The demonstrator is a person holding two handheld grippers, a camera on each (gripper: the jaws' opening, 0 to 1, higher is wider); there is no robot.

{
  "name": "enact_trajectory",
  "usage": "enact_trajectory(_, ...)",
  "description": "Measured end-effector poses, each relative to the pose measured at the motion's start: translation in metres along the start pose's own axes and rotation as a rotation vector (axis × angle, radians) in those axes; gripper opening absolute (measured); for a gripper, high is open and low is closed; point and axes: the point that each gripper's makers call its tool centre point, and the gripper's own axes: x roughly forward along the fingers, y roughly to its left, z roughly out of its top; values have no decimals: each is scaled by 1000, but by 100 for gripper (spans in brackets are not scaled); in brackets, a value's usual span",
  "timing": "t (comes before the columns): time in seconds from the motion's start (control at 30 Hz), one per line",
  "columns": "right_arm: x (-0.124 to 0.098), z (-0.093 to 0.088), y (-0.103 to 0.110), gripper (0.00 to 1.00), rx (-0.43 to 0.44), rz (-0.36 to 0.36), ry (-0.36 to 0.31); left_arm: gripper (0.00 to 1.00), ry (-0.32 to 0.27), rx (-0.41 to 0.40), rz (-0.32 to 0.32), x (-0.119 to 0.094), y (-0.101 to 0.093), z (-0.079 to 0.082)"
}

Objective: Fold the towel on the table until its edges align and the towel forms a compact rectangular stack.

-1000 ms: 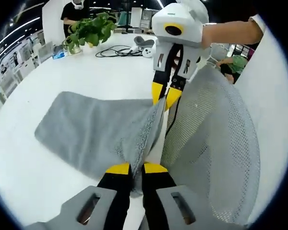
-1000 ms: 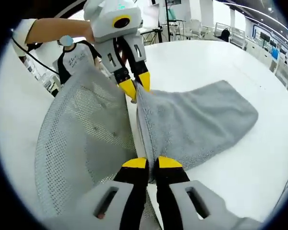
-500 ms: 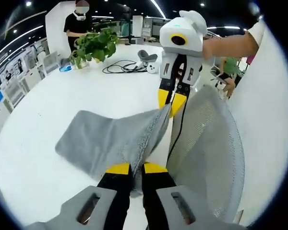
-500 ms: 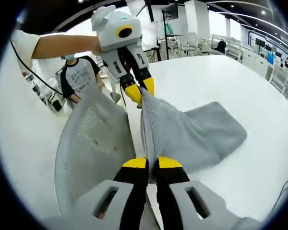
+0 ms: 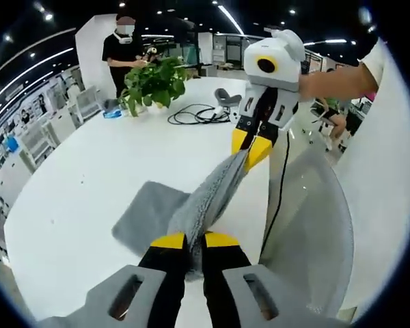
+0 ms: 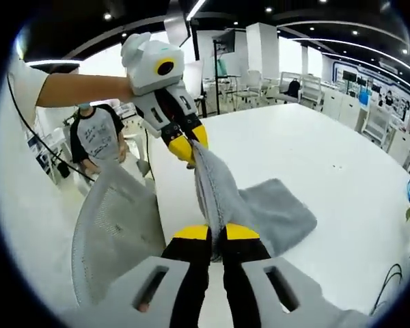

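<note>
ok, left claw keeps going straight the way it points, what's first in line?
The towel it grips, stretched ahead, then probably the right claw clamped on the far end; depth is hard to judge.

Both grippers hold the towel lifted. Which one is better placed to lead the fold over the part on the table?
Neither clearly. The left gripper and right gripper each pinch one corner of the towel, stretched between them, so they should probably move together.

The grey terry towel (image 5: 191,208) is lifted by one edge, pulled taut into a narrow ridge in the air. Its far end (image 6: 273,215) still lies flat on the white table (image 6: 328,157), draping down from the raised edge.
</note>
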Motion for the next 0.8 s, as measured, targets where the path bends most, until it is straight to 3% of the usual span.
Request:
enact_trajectory(0.4,12,10,-52,4,42,-149,-19,8,18,2,57,23,42,10)
enact_trajectory(0.8,38,7,-99,4,65,-227,26,8,47,1,77,49,81,4)
